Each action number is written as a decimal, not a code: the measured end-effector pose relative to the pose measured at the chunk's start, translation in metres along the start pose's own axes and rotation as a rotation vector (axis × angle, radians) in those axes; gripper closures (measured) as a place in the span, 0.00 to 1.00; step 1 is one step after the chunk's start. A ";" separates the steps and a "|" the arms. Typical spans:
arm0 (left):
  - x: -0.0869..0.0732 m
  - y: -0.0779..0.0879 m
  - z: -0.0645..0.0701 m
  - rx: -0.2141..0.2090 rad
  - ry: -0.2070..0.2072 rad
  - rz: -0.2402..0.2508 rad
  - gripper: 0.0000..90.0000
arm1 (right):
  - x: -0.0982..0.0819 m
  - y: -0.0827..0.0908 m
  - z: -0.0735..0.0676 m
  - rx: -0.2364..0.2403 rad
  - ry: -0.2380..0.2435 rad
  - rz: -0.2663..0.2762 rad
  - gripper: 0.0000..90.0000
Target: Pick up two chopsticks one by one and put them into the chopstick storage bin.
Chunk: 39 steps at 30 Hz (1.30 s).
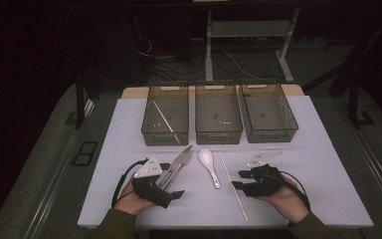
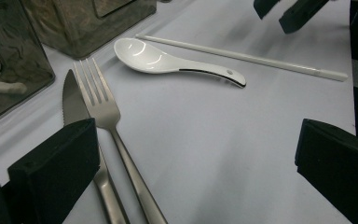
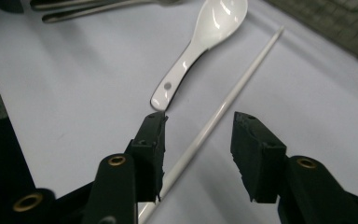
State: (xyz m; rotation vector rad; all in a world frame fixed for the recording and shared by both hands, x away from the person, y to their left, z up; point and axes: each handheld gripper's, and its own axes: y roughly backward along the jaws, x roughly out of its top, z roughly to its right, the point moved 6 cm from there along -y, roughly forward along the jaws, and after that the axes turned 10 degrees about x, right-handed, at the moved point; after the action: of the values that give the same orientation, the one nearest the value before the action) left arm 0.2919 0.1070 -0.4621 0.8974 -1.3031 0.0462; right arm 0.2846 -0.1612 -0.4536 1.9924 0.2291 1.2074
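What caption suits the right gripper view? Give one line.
Right gripper open astride a white chopstick, spoon beside.

No readable text, labels or nos. anywhere.

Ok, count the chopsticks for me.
2. One chopstick lies on the table right of the spoon, between the right gripper's open jaws. Another chopstick leans inside the leftmost bin.

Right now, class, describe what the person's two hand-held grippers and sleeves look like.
Each hand-held gripper, left and right, is black, with two blocky, padded black fingers, brass-coloured rivets, a pale three-cornered plate on top and a black cable looping behind it. The person's sleeves are dark olive.
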 end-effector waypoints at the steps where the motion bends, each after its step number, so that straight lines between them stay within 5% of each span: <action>1: 0.000 0.000 0.000 0.000 0.000 0.000 0.00 | -0.003 -0.001 0.000 0.002 -0.009 -0.004 0.62; 8: 0.000 0.000 0.000 0.000 -0.003 0.000 0.00 | -0.013 -0.015 0.000 -0.006 -0.035 -0.045 0.65; 24: 0.000 0.001 0.001 0.000 -0.005 -0.001 0.00 | -0.022 -0.028 -0.010 -0.059 0.044 -0.148 0.81; 39: 0.000 0.001 0.000 0.000 -0.007 -0.002 0.00 | -0.029 -0.008 0.020 -0.156 0.048 -0.193 0.88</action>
State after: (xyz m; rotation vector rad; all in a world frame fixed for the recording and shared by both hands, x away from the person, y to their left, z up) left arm 0.2915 0.1073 -0.4614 0.8992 -1.3092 0.0414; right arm 0.2872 -0.1807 -0.4836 1.7655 0.3334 1.1151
